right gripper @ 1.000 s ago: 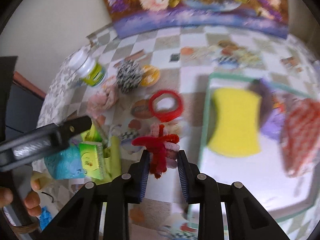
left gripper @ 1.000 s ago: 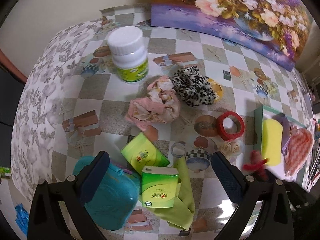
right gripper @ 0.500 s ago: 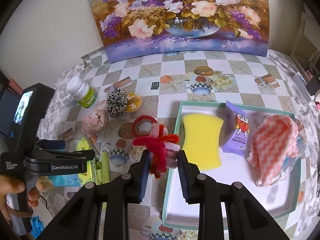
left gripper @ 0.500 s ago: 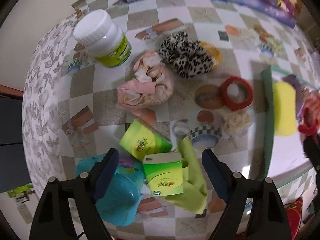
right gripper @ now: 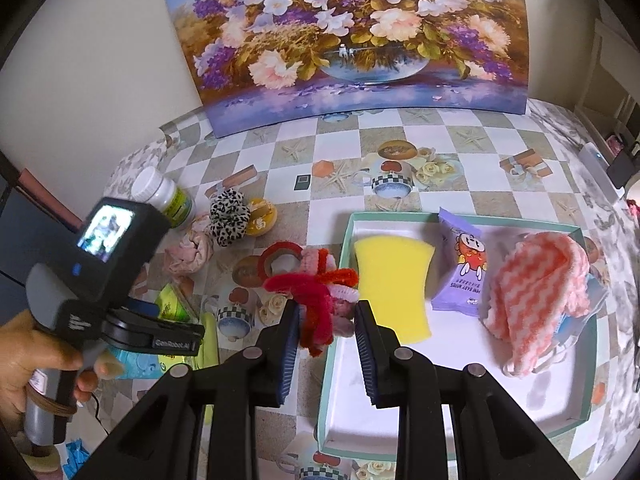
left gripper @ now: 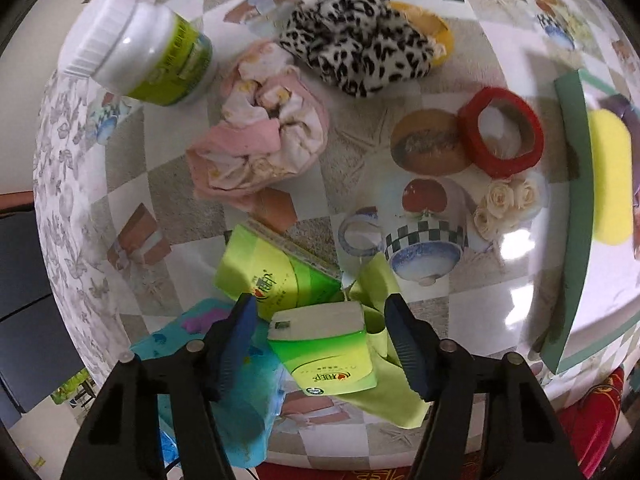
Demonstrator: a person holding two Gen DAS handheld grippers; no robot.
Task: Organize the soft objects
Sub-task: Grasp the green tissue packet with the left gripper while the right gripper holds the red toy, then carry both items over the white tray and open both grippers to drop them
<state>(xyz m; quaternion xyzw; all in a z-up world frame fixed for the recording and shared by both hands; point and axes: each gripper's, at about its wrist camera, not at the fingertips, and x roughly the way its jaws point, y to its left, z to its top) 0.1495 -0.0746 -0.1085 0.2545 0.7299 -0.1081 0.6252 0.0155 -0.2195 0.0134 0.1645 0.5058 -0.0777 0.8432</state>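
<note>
- Left tongs (left gripper: 320,332): jaws just been closing, straddling a green tissue pack (left gripper: 326,348) on the bench (left gripper: 360,152), pads not yet pressing.
- Right tongs (right gripper: 326,320): clamped on a red-pink pipe-cleaner bundle (right gripper: 320,300), held at the tray (right gripper: 440,432) edge.

The left gripper (left gripper: 320,330) points down at a green tissue pack (left gripper: 322,350). Its jaws have just been closing, with the pack between them, but they do not squeeze it yet. A second green pack (left gripper: 272,276) lies just behind, and a blue pouch (left gripper: 224,384) sits to the left. Farther off are a pink cloth (left gripper: 260,144), a spotty scrunchie (left gripper: 356,52) (black and white) and a white bottle (left gripper: 140,56). On the right is a red tape roll (left gripper: 500,130) near the tray (left gripper: 572,216) with a yellow sponge (left gripper: 610,176).
</note>
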